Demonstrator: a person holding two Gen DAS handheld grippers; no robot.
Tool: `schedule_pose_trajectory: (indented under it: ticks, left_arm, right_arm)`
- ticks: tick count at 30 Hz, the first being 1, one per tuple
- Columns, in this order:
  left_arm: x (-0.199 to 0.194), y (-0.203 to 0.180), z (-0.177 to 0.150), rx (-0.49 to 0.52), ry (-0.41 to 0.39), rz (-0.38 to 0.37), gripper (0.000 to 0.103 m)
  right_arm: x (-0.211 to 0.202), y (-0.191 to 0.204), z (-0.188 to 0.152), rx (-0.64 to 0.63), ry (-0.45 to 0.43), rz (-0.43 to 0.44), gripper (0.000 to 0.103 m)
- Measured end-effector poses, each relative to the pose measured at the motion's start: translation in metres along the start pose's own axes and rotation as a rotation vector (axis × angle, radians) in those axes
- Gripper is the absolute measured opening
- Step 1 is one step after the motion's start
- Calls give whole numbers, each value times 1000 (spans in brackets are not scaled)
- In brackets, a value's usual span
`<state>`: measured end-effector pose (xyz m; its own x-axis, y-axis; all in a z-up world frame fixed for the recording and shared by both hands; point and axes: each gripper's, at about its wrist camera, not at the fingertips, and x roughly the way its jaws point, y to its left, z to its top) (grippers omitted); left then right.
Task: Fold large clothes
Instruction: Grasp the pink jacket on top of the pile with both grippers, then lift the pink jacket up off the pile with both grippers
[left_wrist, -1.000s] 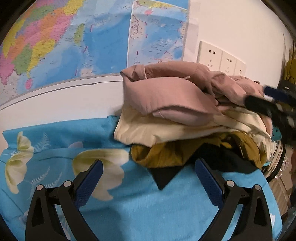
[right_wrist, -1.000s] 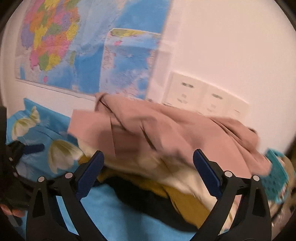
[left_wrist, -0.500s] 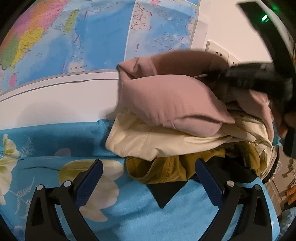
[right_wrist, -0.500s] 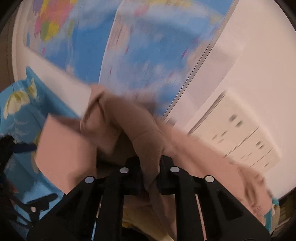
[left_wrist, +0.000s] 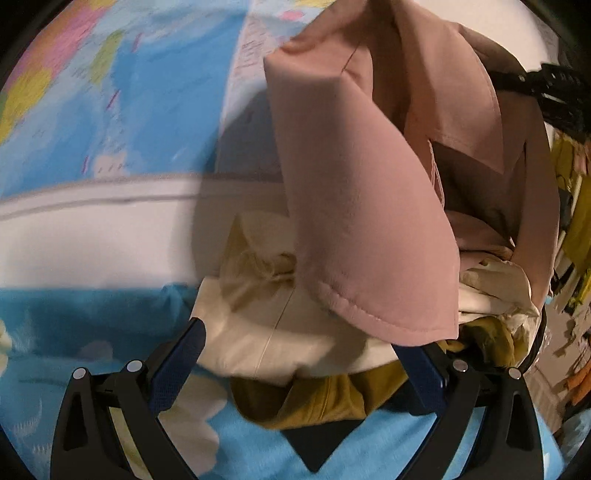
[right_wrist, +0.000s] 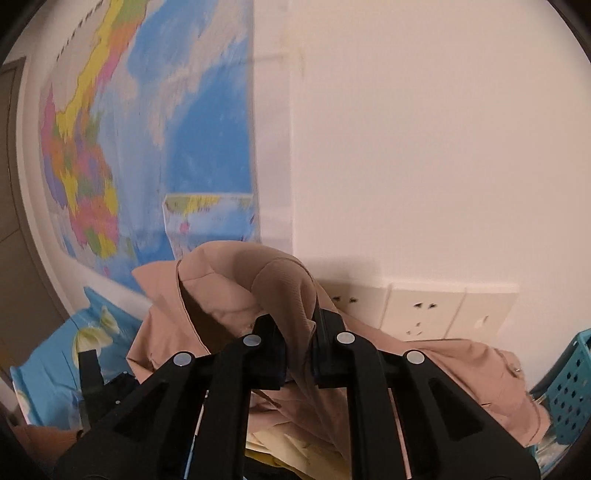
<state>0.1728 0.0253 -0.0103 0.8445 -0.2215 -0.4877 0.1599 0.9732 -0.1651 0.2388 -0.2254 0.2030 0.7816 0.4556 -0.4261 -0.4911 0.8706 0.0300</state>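
A pink garment (left_wrist: 365, 206) hangs lifted above a pile of clothes: a cream piece (left_wrist: 273, 325), a mustard piece (left_wrist: 317, 398) and a black piece (left_wrist: 321, 443). My right gripper (right_wrist: 297, 332) is shut on a fold of the pink garment (right_wrist: 284, 295) and holds it up. It shows as a dark shape in the left wrist view (left_wrist: 554, 99). My left gripper (left_wrist: 295, 365) is open and empty, low in front of the pile, with the sleeve end hanging between its fingers.
The pile lies on a blue flowered sheet (left_wrist: 74, 325). Maps (left_wrist: 110, 92) cover the wall behind, with white wall sockets (right_wrist: 424, 314) to the right. A teal perforated basket (right_wrist: 565, 391) stands at the far right.
My right gripper has closed on the pink garment and lifted it off the pile. My left gripper has moved closer to the pile and stayed open.
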Motion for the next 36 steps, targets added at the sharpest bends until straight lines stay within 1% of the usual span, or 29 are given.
schedule_pose_trajectory:
  ticks: [2, 4, 5, 7, 8, 9, 12, 15, 16, 20, 21, 22, 23, 24, 25, 26, 27, 28, 29, 30, 32, 33, 34, 35, 36]
  left_arm:
    - [3, -7, 5, 54, -24, -18, 81]
    - [3, -13, 12, 90, -33, -76, 35]
    - [2, -15, 16, 97, -39, -91, 31]
    - [-4, -19, 28, 113, -81, -61, 15]
    - [-6, -20, 34, 112, -90, -50, 14]
    - [-8, -21, 41, 103, -94, -57, 13]
    - [-25, -23, 67, 74, -134, -96, 10]
    - [-58, -37, 94, 86, -212, -130, 8]
    - [-77, -42, 107, 87, -254, -145, 8]
    - [-139, -50, 139, 68, -361, -242, 7]
    - [-151, -48, 141, 72, -378, -259, 7]
    - [-168, -50, 141, 89, -396, -299, 9]
    - [-178, -52, 137, 104, -398, -324, 12]
    - [-186, -56, 130, 126, -392, -341, 21]
    - [-189, -62, 123, 149, -388, -364, 39]
    - [-193, -66, 113, 173, -385, -379, 51]
    - [-194, -73, 102, 189, -383, -375, 72]
    - [-198, -82, 93, 206, -379, -394, 80]
    - [-197, -86, 81, 223, -363, -420, 81]
    - [-190, -96, 66, 252, -327, -443, 86]
    - [-179, -111, 45, 315, -317, -413, 88]
    - [-170, -127, 34, 368, -320, -365, 87]
    - [-160, -137, 30, 399, -312, -336, 76]
    - [-153, -141, 25, 411, -293, -339, 59]
    - [-145, -148, 23, 414, -245, -383, 20]
  right_arm:
    - [-7, -7, 1, 24, -5, 13, 9]
    - [-17, -8, 5, 15, -13, -7, 9]
    - [-21, -8, 4, 11, -17, -9, 9]
    - [-33, -10, 6, 14, -31, -26, 9]
    - [-42, -12, 9, 22, -47, -32, 8]
    - [-50, -13, 12, 25, -61, -39, 8]
    - [-86, -17, 27, 38, -116, -66, 8]
    - [-132, -13, 45, 23, -193, -103, 8]
    - [-152, -12, 53, 25, -225, -106, 8]
    - [-230, -4, 80, 43, -358, -89, 7]
    - [-243, -1, 83, 37, -380, -92, 7]
    - [-263, 6, 87, 23, -410, -86, 7]
    - [-277, 12, 89, 16, -428, -85, 7]
    - [-284, 16, 89, 13, -434, -88, 7]
    - [-295, 21, 88, 14, -435, -76, 7]
    - [-301, 24, 85, 15, -441, -67, 7]
    - [-305, 27, 82, 13, -445, -63, 7]
    - [-309, 30, 78, 10, -445, -54, 7]
    - [-311, 33, 74, 18, -441, -42, 7]
    - [-312, 34, 71, 21, -438, -33, 7]
    - [-312, 42, 62, 16, -427, -17, 7]
    - [-310, 46, 58, 21, -414, 0, 7]
    - [-311, 48, 55, 22, -407, 7, 7]
    - [-311, 51, 52, 23, -402, 4, 7]
    - [-311, 53, 49, 23, -392, 8, 7]
